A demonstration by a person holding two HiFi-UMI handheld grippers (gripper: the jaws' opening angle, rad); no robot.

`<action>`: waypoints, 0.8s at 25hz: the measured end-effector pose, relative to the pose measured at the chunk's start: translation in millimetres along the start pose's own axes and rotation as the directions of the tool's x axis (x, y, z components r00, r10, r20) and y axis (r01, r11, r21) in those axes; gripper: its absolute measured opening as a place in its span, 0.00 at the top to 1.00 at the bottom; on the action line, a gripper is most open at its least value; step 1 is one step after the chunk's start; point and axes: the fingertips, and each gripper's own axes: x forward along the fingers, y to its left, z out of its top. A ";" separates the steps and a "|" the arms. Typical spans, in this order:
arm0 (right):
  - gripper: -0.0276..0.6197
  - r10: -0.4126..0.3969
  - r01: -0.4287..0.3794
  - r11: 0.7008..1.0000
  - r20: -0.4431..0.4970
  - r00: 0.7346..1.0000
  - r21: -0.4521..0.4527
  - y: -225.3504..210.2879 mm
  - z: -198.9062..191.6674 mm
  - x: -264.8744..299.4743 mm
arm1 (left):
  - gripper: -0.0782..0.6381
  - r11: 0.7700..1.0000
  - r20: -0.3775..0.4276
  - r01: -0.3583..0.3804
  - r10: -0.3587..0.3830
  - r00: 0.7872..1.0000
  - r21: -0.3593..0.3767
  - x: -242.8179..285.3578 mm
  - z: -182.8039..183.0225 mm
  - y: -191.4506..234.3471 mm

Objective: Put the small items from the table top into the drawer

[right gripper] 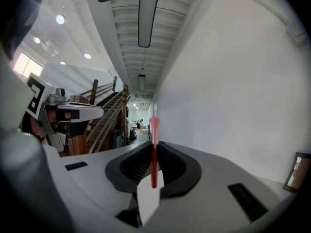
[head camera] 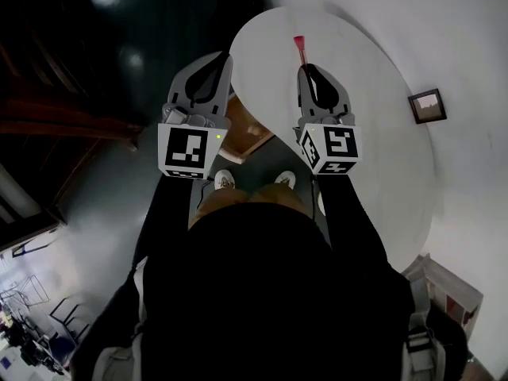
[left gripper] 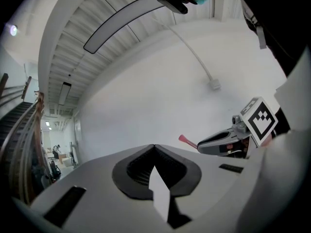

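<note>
R gripper (head camera: 302, 68) is pinching a thin red stick (head camera: 300, 50), pink-tipped, above the white table (head camera: 373, 117). L gripper (head camera: 226, 58) is sitting shut, empty. Best approach: holding the pinch firm and lining the stick lengthwise w/ what's prob. the wooden drawer (head camera: 242, 133) before releasing.

Floor (head camera: 103, 189): dark and glossy, with pale glints of lamps on it.
On the floor: a person's two light shoes (head camera: 225, 180), side by side, toes toward a brown wooden piece (head camera: 242, 133) just beyond them; only a part of that piece shows.
Pale expanse (head camera: 381, 149): white and bare, with a rounded edge against the dark floor; whether it is a surface or a wall cannot be told.
Against the pale expanse: one small dark-framed picture (head camera: 427, 105), well to the right.
Lower right corner: stacked boxes (head camera: 448, 292) by the floor's edge.
</note>
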 end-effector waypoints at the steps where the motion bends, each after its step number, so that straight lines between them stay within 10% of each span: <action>1: 0.86 0.014 -0.014 1.000 0.002 1.000 -0.003 7.7 1.3 4.6 | 0.87 1.000 -0.003 -0.012 0.012 1.000 0.002 -5.1 -1.4 6.7; 20: 0.86 0.118 -0.119 0.993 -0.028 0.993 -0.026 73.1 -4.0 44.4 | 0.87 0.995 -0.025 -0.098 0.097 0.995 -0.036 -37.9 -26.8 59.0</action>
